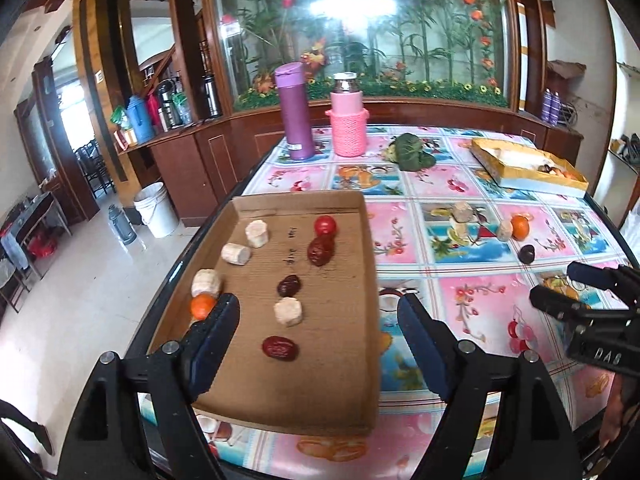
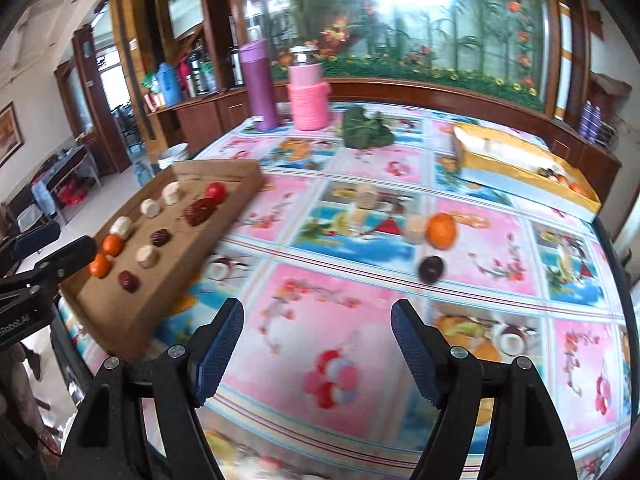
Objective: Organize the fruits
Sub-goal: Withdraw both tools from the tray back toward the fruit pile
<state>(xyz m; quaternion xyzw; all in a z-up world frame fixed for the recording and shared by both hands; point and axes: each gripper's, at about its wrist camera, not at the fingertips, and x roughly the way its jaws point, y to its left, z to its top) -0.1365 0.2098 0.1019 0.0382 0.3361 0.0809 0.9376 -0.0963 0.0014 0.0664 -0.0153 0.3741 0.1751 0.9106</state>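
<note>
A shallow cardboard tray (image 1: 352,360) (image 2: 120,320) at the table's left edge holds several fruit pieces: pale banana chunks (image 1: 287,311), dark red dates (image 1: 280,348), a red tomato (image 1: 325,225) and small oranges (image 1: 202,306) (image 2: 113,245). My left gripper (image 1: 318,316) is open and empty above the tray's near end. On the tablecloth lie an orange (image 2: 441,231) (image 1: 520,227), two banana chunks (image 2: 414,229) (image 2: 366,196) and a dark fruit (image 2: 431,269) (image 1: 527,254). My right gripper (image 2: 318,320) is open and empty over the cloth, short of them.
A purple flask (image 1: 295,110) and a pink knit-covered jar (image 1: 348,120) stand at the table's far side, with a green leafy vegetable (image 1: 410,152) beside them. A yellow box (image 1: 528,168) with a few fruits sits far right. The table's left edge drops to the floor.
</note>
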